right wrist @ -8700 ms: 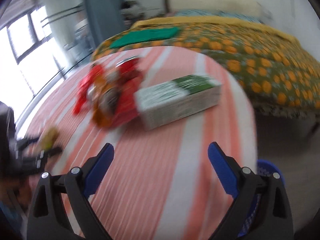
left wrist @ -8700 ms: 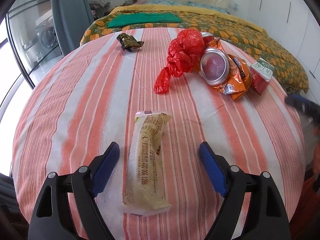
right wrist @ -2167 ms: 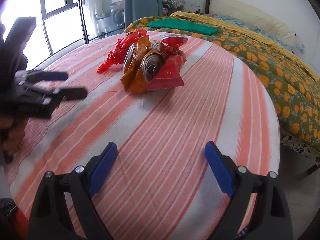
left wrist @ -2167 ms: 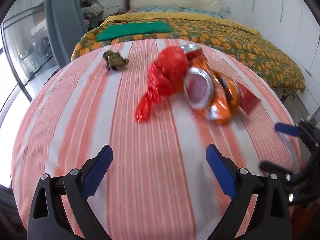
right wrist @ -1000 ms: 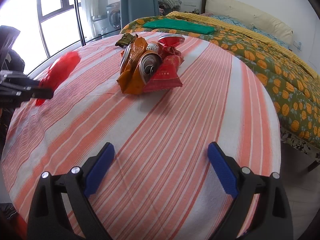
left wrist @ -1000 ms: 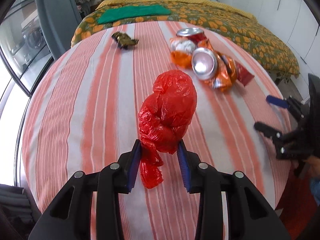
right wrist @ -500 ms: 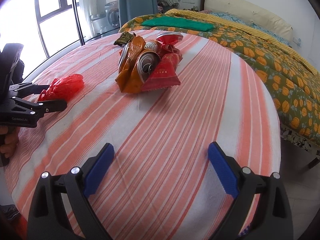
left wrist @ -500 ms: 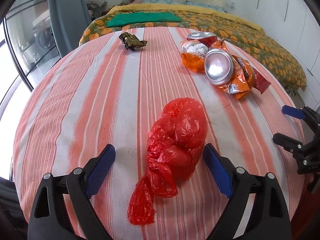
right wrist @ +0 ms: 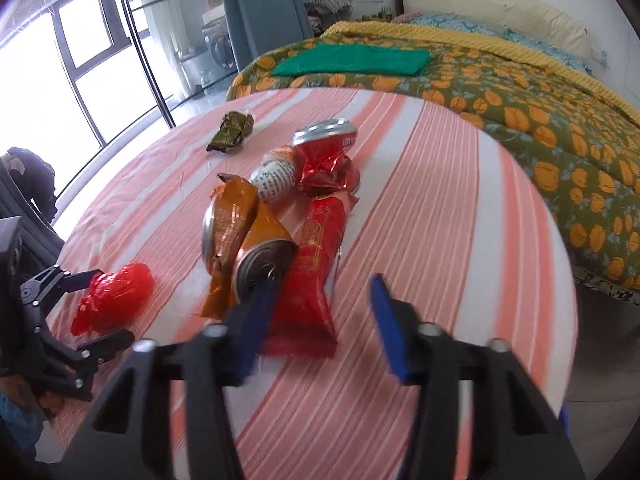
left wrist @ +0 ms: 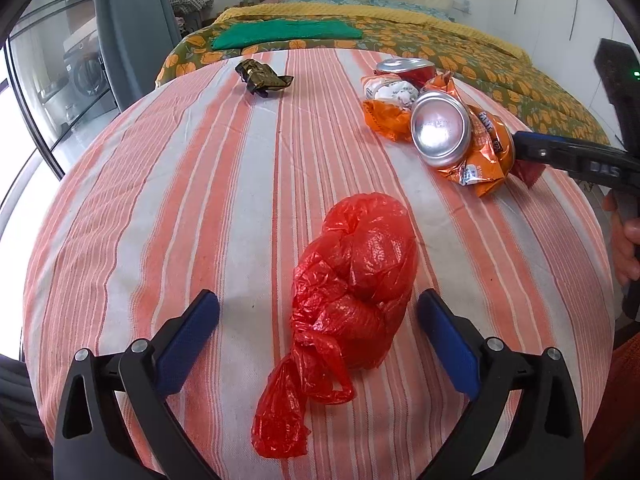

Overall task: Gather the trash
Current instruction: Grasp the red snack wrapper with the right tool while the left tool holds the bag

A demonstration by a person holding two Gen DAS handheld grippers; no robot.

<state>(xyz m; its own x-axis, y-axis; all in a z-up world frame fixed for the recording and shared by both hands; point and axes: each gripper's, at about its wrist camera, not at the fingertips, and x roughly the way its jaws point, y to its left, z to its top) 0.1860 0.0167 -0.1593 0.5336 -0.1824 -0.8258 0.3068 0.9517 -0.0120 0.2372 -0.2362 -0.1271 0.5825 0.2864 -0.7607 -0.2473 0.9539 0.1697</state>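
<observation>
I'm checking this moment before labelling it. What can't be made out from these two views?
- Right wrist view: the right gripper is motion-blurred, jaws closing; contact with the red packet can't be told.
- Left wrist view: the orange wrapper and silver can hide most of the red packet.
- Both views: wrapper print too small to read.

On the side of the right gripper [left wrist: 576, 162], in the left wrist view, you can read the raised letters "DAS". The orange wrapper [left wrist: 482, 148] carries white lettering, too creased to make out. The red packet [right wrist: 316, 264] and the white wrapper [right wrist: 276, 180] bear printed characters, too blurred to read.
</observation>
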